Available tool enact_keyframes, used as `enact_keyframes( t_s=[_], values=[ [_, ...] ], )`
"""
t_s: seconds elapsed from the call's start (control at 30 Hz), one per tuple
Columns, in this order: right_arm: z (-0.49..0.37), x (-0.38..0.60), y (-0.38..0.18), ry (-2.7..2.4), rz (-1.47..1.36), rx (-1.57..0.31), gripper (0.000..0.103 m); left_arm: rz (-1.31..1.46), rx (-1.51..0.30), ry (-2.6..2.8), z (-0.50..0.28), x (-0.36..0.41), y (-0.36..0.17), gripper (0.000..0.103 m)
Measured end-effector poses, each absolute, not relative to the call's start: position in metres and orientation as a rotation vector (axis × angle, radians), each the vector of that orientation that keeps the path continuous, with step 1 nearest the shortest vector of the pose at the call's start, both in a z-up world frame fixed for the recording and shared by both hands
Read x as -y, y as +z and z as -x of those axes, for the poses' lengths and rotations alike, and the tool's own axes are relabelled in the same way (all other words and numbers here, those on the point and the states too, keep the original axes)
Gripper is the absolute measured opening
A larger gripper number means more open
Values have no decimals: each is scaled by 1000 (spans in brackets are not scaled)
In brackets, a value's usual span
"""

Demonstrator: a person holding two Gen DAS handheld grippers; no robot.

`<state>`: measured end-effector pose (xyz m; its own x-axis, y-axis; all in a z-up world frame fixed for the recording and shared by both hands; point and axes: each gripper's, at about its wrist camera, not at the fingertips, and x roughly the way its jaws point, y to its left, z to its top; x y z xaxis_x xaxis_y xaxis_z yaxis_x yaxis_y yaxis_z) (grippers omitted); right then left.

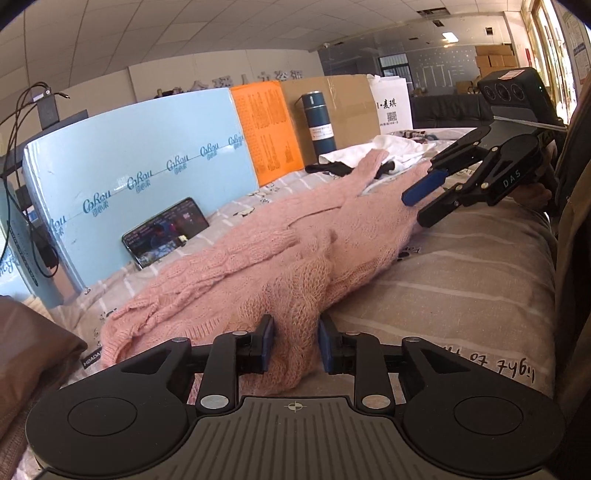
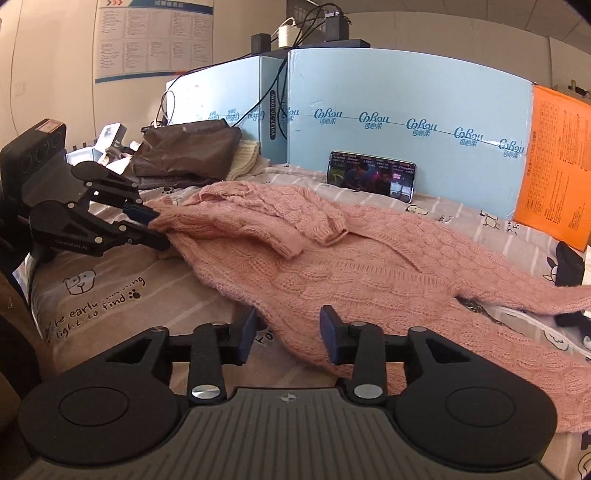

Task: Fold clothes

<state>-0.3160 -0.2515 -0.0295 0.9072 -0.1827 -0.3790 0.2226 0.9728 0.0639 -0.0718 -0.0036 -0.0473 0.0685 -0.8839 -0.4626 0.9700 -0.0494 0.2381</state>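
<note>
Pink knitted sweater (image 1: 280, 254) sprawls lengthwise across the striped bedsheet (image 1: 461, 280), one sleeve folded over its body; the left gripper (image 1: 293, 343) has its jaws pressed into a bunch of the knit at one end; the right gripper (image 2: 288, 332) sits with jaws apart astride the other edge, not clamped; a phone (image 2: 371, 175) leans against the blue board (image 2: 406, 96) behind.

light: daylight from windows (image 1: 554, 48) far right, plus ceiling lamp (image 1: 451, 36) | level: bright, warm on the bed, dimmer at far left | shadows: soft, under the sweater (image 2: 332, 251) | glare: windows blown out, sheen on the phone (image 2: 371, 175) | distortion: strong fisheye bend, dark vignette corners | focus: sharp near, slightly soft far
</note>
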Motion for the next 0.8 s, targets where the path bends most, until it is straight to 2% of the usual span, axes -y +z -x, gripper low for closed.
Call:
enact_keyframes(
  t_s=[0.1,0.13,0.23,0.37,0.5,0.53,0.57,0.6,0.63,0.7,0.8],
  values=[
    [328,261,-30,-282,-170,-351,65,-496,-190,-1558,72,-2,-40,44],
    [332,264,-30,-306,-191,-341,75,-454,-186,-1568,71,-2,-36,54],
    [347,292,-29,-494,-307,-286,78,-316,-167,-1553,70,10,-22,75],
    [362,327,-33,-713,-468,-245,80,-248,-264,-1463,72,62,-8,79],
    [363,339,-46,-747,-555,-267,81,-392,-425,-1436,80,116,-20,78],
    [362,341,-49,-750,-570,-280,81,-444,-442,-1431,83,121,-27,75],
    [361,343,-52,-758,-580,-297,82,-496,-458,-1425,86,127,-35,65],
    [360,344,-55,-766,-589,-315,82,-540,-470,-1416,89,132,-42,29],
    [360,346,-58,-773,-597,-325,82,-550,-468,-1404,90,130,-45,14],
    [361,347,-62,-780,-609,-324,82,-495,-439,-1392,90,114,-42,10],
    [359,345,-63,-773,-595,-326,84,-384,-380,-1363,89,85,-33,9]
  ],
)
